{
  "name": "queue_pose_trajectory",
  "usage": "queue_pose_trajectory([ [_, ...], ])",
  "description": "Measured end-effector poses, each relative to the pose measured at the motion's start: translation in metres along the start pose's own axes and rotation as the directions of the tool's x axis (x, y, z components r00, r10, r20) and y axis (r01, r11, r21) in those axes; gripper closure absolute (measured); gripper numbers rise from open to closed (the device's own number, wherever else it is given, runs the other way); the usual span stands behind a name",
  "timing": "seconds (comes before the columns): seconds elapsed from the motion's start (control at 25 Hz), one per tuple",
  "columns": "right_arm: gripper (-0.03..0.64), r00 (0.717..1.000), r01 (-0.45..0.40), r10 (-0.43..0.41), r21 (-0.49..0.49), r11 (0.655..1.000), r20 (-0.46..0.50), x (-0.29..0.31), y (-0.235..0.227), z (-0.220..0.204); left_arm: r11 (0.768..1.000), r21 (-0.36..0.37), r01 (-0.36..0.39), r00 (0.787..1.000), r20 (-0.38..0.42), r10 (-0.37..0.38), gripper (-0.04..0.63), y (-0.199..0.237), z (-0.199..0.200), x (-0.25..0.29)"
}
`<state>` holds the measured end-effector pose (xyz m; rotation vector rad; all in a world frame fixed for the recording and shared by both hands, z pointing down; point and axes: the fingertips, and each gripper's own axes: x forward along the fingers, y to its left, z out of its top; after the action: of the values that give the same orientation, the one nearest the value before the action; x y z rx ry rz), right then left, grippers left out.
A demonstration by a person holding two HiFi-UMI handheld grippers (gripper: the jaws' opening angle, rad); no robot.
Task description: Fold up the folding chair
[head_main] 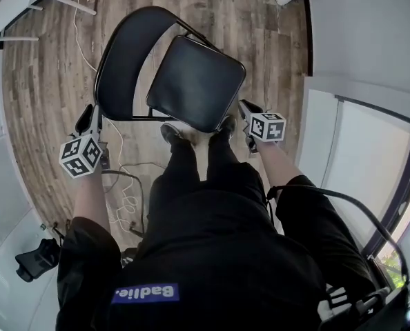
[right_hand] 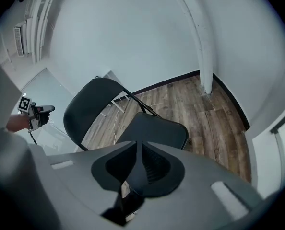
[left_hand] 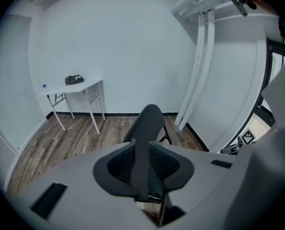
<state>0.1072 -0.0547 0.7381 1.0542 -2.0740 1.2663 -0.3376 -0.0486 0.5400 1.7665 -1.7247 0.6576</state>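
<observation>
A black folding chair stands unfolded on the wood floor, with its seat just in front of the person's shoes and its curved backrest to the left. My left gripper hangs beside the backrest's lower left edge without touching it; its jaws are a narrow crack apart and hold nothing. In the left gripper view the backrest rises edge-on behind the left gripper. My right gripper hovers at the seat's right corner, shut and empty. The right gripper view shows the seat and backrest beyond the right gripper.
A white cable trails over the floor at the left. A white folding table with a dark object on it stands by the far wall. A white pillar and white wall panels close the right side. A black device lies at the lower left.
</observation>
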Motion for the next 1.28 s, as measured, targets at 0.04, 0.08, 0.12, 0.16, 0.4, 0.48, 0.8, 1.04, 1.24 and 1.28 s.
queue_pose_trajectory([
  [0.04, 0.58, 1.0, 0.005, -0.005, 0.005, 1.0, -0.006, 0.005, -0.003, -0.004, 1.0, -0.001, -0.004, 1.0, -0.004, 0.004, 0.521, 0.002, -0.003, 0.005],
  [0.08, 0.573, 1.0, 0.011, -0.011, 0.011, 1.0, -0.011, 0.01, -0.005, -0.008, 1.0, -0.004, -0.007, 1.0, -0.006, 0.007, 0.514, 0.005, -0.006, 0.01],
  [0.12, 0.565, 1.0, 0.016, -0.016, 0.022, 1.0, -0.014, 0.016, -0.007, -0.013, 1.0, -0.007, -0.01, 1.0, -0.007, 0.01, 0.504, 0.008, -0.009, 0.013],
  [0.16, 0.552, 1.0, 0.021, -0.02, 0.036, 0.999, -0.015, 0.021, -0.008, -0.018, 1.0, -0.007, -0.01, 1.0, -0.01, 0.01, 0.49, 0.012, -0.011, 0.017],
  [0.4, 0.498, 0.998, 0.068, -0.069, 0.146, 0.987, -0.001, 0.05, -0.033, -0.04, 0.999, 0.035, -0.011, 1.0, -0.025, 0.012, 0.43, 0.028, -0.019, 0.035],
  [0.48, 0.486, 0.996, 0.084, -0.085, 0.188, 0.979, -0.003, 0.056, -0.046, -0.049, 0.999, 0.045, -0.007, 1.0, -0.019, 0.008, 0.423, 0.031, -0.019, 0.039],
  [0.8, 0.383, 0.998, 0.06, -0.062, 0.383, 0.922, -0.007, 0.102, -0.108, -0.077, 0.99, 0.107, 0.087, 0.996, -0.017, -0.086, 0.394, 0.02, -0.013, 0.077],
  [1.04, 0.344, 0.999, 0.011, -0.025, 0.454, 0.891, 0.024, 0.132, -0.14, -0.082, 0.986, 0.136, 0.095, 0.995, -0.027, -0.093, 0.39, 0.015, -0.018, 0.096],
  [1.24, 0.306, 1.0, -0.007, -0.008, 0.491, 0.871, 0.03, 0.157, -0.169, -0.091, 0.979, 0.174, 0.111, 0.993, -0.067, -0.101, 0.39, 0.012, -0.028, 0.113],
  [1.28, 0.302, 0.999, -0.016, -0.001, 0.498, 0.867, 0.034, 0.162, -0.174, -0.092, 0.978, 0.173, 0.112, 0.993, -0.065, -0.102, 0.39, 0.01, -0.029, 0.117],
])
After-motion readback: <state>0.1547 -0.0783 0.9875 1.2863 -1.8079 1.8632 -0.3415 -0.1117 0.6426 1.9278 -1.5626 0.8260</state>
